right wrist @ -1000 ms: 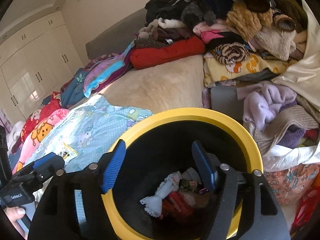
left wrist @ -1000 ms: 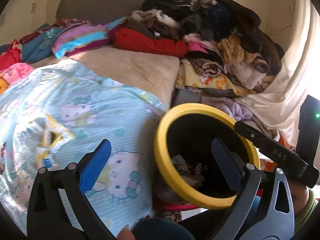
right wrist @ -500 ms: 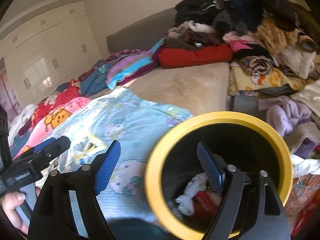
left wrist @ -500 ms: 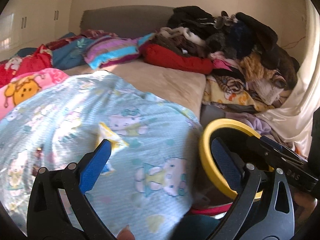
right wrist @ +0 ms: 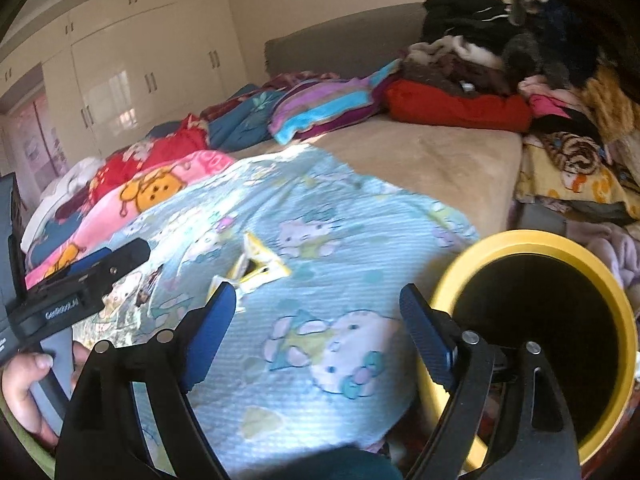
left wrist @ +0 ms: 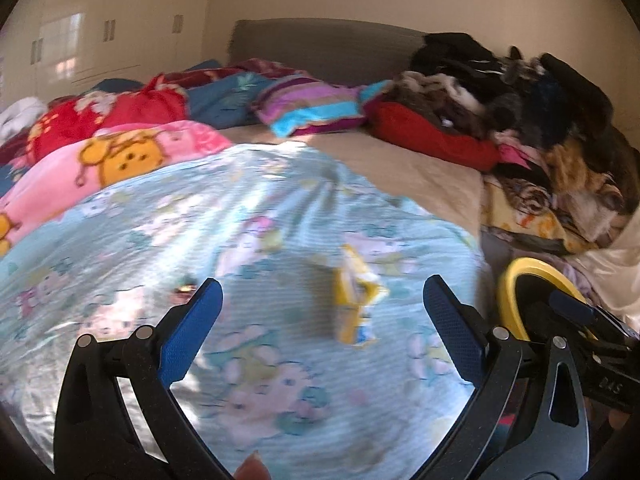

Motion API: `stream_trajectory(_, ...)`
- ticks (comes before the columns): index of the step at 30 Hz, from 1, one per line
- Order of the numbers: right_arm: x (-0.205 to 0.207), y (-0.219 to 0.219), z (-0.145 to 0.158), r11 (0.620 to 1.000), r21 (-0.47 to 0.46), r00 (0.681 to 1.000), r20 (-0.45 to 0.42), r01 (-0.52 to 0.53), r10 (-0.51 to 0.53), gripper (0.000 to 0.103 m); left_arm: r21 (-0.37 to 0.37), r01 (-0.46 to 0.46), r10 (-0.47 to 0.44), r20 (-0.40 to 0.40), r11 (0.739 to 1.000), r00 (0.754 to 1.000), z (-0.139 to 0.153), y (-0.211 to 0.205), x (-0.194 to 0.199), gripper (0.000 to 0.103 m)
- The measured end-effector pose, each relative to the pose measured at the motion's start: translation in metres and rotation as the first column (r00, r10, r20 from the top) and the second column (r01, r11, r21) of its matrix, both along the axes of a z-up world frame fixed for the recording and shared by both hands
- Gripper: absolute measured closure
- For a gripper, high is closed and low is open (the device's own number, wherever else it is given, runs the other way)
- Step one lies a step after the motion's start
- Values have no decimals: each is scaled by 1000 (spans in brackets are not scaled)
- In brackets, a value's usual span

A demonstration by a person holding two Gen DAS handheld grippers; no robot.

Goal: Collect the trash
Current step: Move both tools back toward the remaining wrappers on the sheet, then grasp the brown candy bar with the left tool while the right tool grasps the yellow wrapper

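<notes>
Left wrist view, writing: On the body of the right gripper [left wrist: 568, 308], at the right edge, I read raised letters upside down, something like "DAS"; I cannot confirm them.
Left wrist view, tool: My left gripper [left wrist: 320, 322] has its blue pads spread wide with nothing between them.
Left wrist view, trash: A yellow wrapper [left wrist: 356, 300] lies on the light blue cartoon-print blanket [left wrist: 240, 240], ahead of the pads and a little right of the midline, clear of both.
Left wrist view, axis: The wrapper's long side runs roughly away from me toward the headboard; it is crumpled and blurred, and its printing is unreadable.
Left wrist view, bin: The yellow-rimmed bin [left wrist: 516, 280] sits at the bed's right side, partly behind the right gripper.
Left wrist view, other: A small dark scrap [left wrist: 185, 289] lies just beyond the left pad; I cannot tell what it is.

Right wrist view, writing: The left gripper's body [right wrist: 80, 280] carries white lettering; I cannot make it out reliably. A hand [right wrist: 28, 388] holds its grip.
Right wrist view, tool: My right gripper [right wrist: 316, 336] is opening, pads well apart, only blanket [right wrist: 340, 240] showing between them.
Right wrist view, trash: The wrapper [right wrist: 256, 266] lies beyond the left pad, near its tip, apart from it.
Right wrist view, axis: It lies slanted, mouth gaping, one corner pointing up and away.
Right wrist view, bin: The bin [right wrist: 472, 260] stands right of the right pad, its interior dark.
</notes>
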State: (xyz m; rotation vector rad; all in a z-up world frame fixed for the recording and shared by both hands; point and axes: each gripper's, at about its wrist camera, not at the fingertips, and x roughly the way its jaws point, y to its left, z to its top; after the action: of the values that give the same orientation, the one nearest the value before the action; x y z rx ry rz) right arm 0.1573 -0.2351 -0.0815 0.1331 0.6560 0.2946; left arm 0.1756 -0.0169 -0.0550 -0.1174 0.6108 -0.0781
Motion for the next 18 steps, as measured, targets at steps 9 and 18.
stream_trajectory(9, 30, 52, -23, 997, 12, 992, -95, -77, 77, 21, -19, -139, 137, -72, 990, 988, -26, 71, 9, 11)
stream_trajectory(18, 63, 98, -51, 993, 33, 976, -187, -111, 115, 22, -97, -176, 158, -173, 980, 972, -58, 108, 15, 23)
